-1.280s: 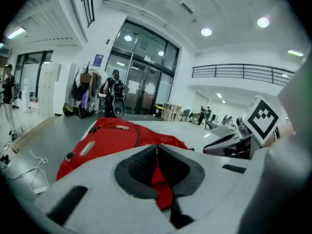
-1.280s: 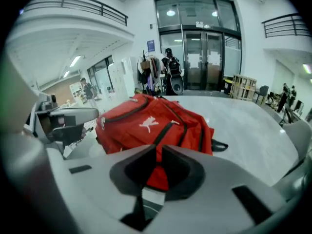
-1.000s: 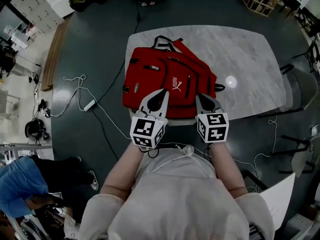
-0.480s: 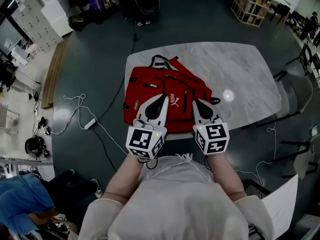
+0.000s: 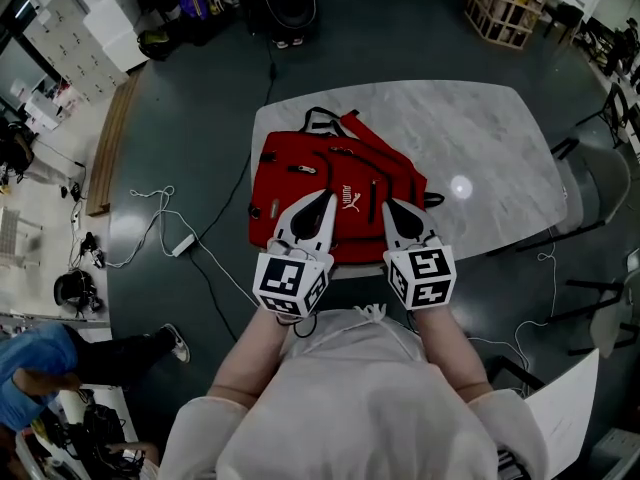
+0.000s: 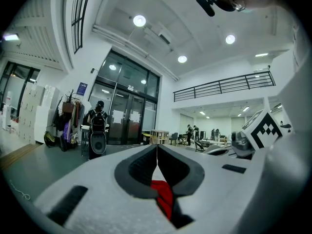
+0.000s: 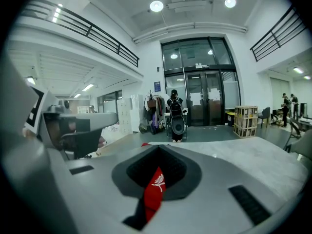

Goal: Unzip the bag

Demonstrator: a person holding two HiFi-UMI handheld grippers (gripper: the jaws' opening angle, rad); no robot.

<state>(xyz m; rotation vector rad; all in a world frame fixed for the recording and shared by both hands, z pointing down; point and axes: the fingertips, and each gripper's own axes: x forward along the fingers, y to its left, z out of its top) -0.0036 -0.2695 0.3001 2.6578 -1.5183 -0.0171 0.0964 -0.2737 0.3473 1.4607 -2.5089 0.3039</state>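
A red backpack [image 5: 335, 183] with black straps and a white logo lies flat on the left part of the marble table [image 5: 480, 138]. My left gripper [image 5: 326, 198] hovers over the bag's near left part, jaws pressed together with nothing between them. My right gripper [image 5: 389, 207] hangs over the bag's near right part, also shut and empty. In the left gripper view a strip of the red bag [image 6: 164, 198] shows below the left gripper [image 6: 157, 148]. In the right gripper view the bag's logo patch [image 7: 155, 186] shows below the right gripper [image 7: 159, 148].
White cables and a power strip [image 5: 180, 240] lie on the dark floor at the left. Chairs [image 5: 600, 298] stand right of the table, a wooden rack [image 5: 508, 6] at the back right. A person in blue [image 5: 40, 368] crouches at the lower left.
The head view has tilted, so the bag and table sit a little higher in frame. Both grippers stay shut over the bag's near edge. The person at the lower left has shifted.
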